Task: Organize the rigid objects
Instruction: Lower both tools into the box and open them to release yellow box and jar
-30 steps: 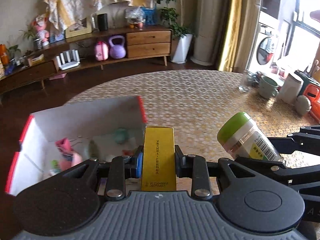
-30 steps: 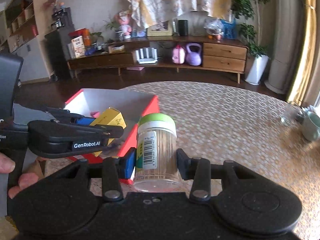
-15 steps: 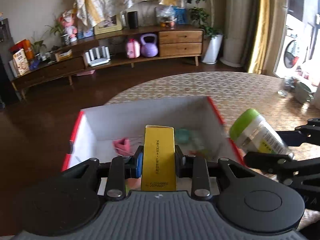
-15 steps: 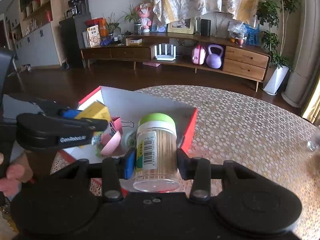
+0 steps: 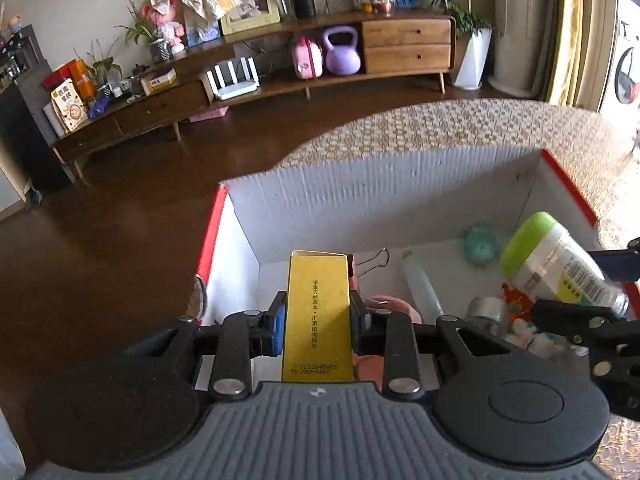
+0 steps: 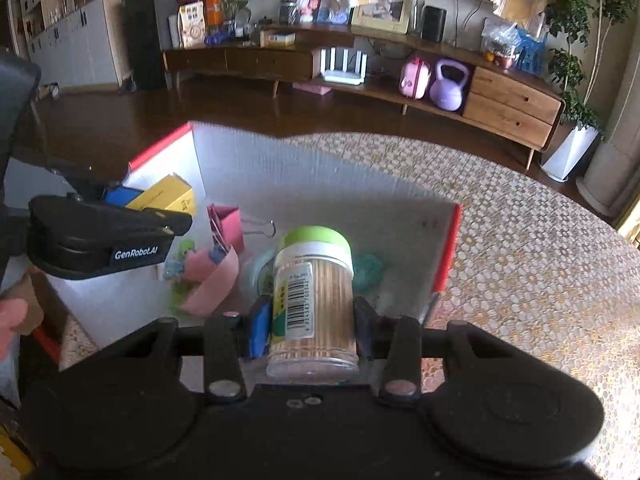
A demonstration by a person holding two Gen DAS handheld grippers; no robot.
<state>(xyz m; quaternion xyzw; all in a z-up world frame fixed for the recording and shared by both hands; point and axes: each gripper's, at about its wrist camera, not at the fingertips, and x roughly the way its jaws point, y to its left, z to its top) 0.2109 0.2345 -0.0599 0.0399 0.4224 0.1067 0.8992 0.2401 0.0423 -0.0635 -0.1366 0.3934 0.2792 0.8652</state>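
My left gripper is shut on a slim yellow box, held over the left half of a white cardboard box with red edges. My right gripper is shut on a clear toothpick jar with a green lid, hanging over the same box's right half. From the left wrist view the jar shows tilted at the right. From the right wrist view the yellow box and the left gripper show at the left. Inside the box lie pink binder clips, a teal toy and other small items.
The box stands at the near-left edge of a round table with a woven patterned cloth. Dark wooden floor lies beyond the table edge. A low wooden sideboard with a purple kettlebell runs along the far wall. A hand shows at the left.
Both grippers have moved left and down, from beside the box to over its inside, still gripping the yellow box and the toothpick jar.
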